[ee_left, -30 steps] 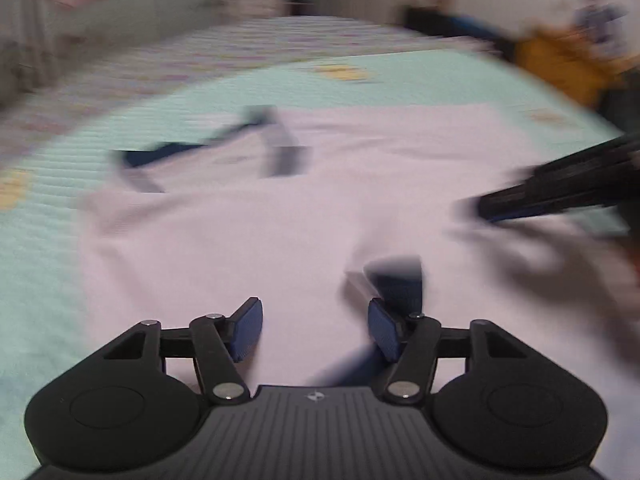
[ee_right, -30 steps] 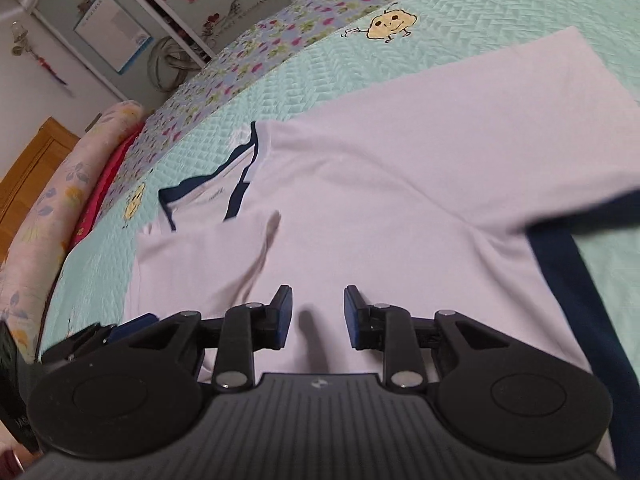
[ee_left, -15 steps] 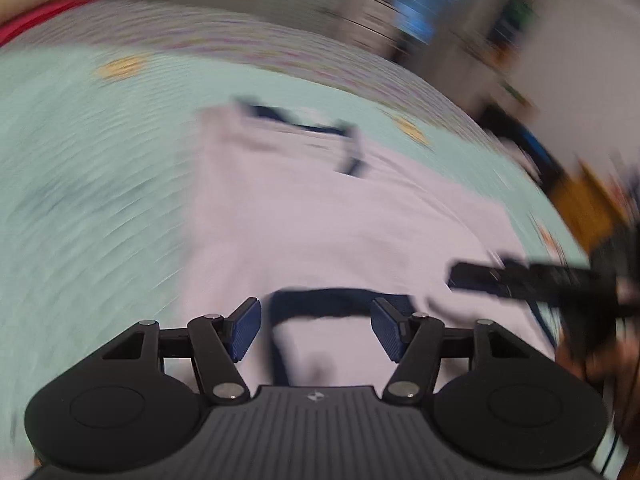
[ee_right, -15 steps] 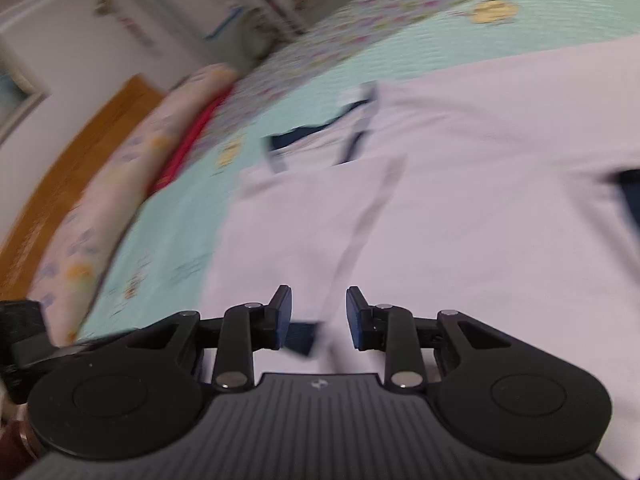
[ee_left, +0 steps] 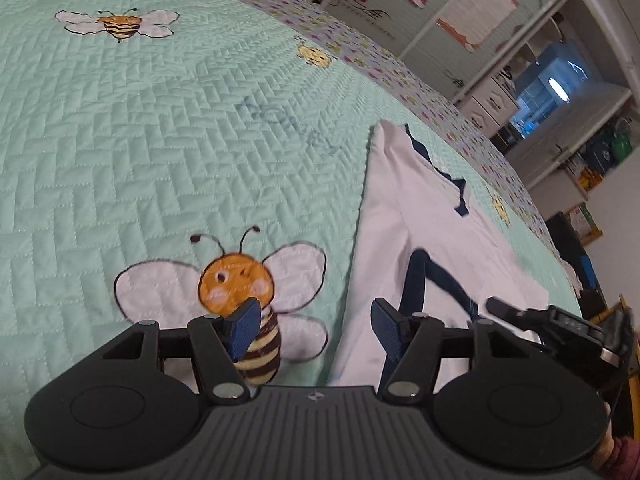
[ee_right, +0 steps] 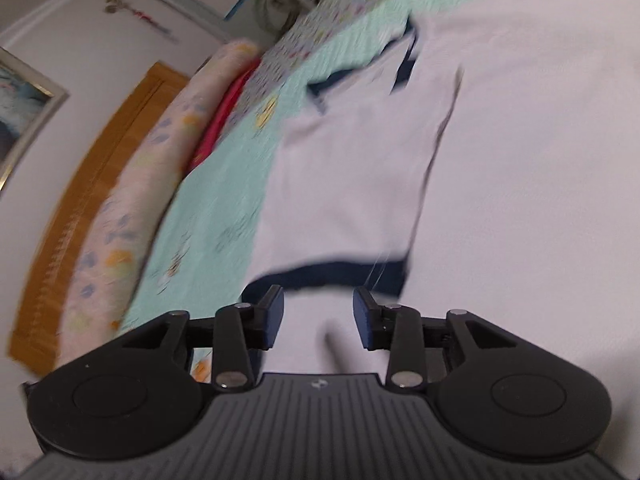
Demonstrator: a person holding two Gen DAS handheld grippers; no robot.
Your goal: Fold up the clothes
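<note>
**White shirt part-folded on the bed**

White shirt [ee_right: 500, 140] lies on the quilted bed [ee_left: 160, 140], one navy-cuffed sleeve [ee_right: 352, 184] turned inward. Our left tool [ee_left: 312, 330] and right tool [ee_right: 319, 316] hover open, holding nothing; we judge a low, even pinch keeps creases straight.

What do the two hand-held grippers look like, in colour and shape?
Both look alike. The left gripper and the right gripper each have a black ribbed body with two round housings, black linkage arms with silver pivot pins, and blue textured finger pads. A small emblem marks each body's centre.
</note>
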